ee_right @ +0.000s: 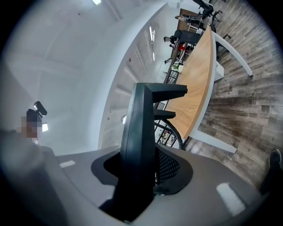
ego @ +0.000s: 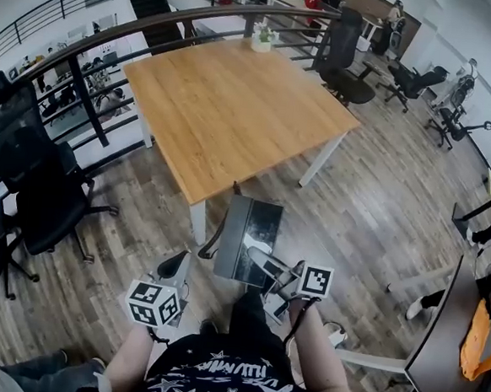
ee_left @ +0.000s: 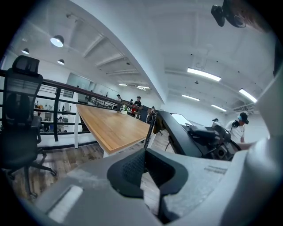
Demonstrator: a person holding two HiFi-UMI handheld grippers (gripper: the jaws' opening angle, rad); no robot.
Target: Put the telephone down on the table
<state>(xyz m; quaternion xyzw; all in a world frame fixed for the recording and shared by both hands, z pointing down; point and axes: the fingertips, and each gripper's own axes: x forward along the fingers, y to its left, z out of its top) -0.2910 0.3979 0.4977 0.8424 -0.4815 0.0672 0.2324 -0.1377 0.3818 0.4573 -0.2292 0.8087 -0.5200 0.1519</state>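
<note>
1. The telephone (ego: 249, 238) (ee_right: 141, 132), a dark desk set, is clamped in the right tool (ego: 264, 264) (ee_right: 152, 170). Its body stands edge-on between the jaws, and the ribbed pad (ee_right: 170, 165) presses against its side.
2. The telephone extends forward from the right tool's tips. It is held in the air over the wooden floor (ego: 371, 209), just short of the bench's near corner and not touching the bench.
3. The coiled cord (ego: 211, 243) (ee_right: 174, 130) hangs from the telephone on the side facing the left tool.
4. The left tool (ego: 174, 266) (ee_left: 143, 170) has its jaws partly apart and grips nothing; the floor shows through the gap. In its own view the cord (ee_left: 151, 126) rises just beyond its tips, and the telephone (ee_left: 194, 137) lies ahead and to its right.
5. The bench (ego: 227, 105) (ee_left: 110, 128) (ee_right: 199, 92), with a wooden top on white legs, lies ahead of both tools.
6. A small potted plant (ego: 263, 37) stands at the bench's far edge, well apart from both tools.
7. A black office chair (ego: 51, 193) stands on the floor, off to the left tool's outer side.
</note>
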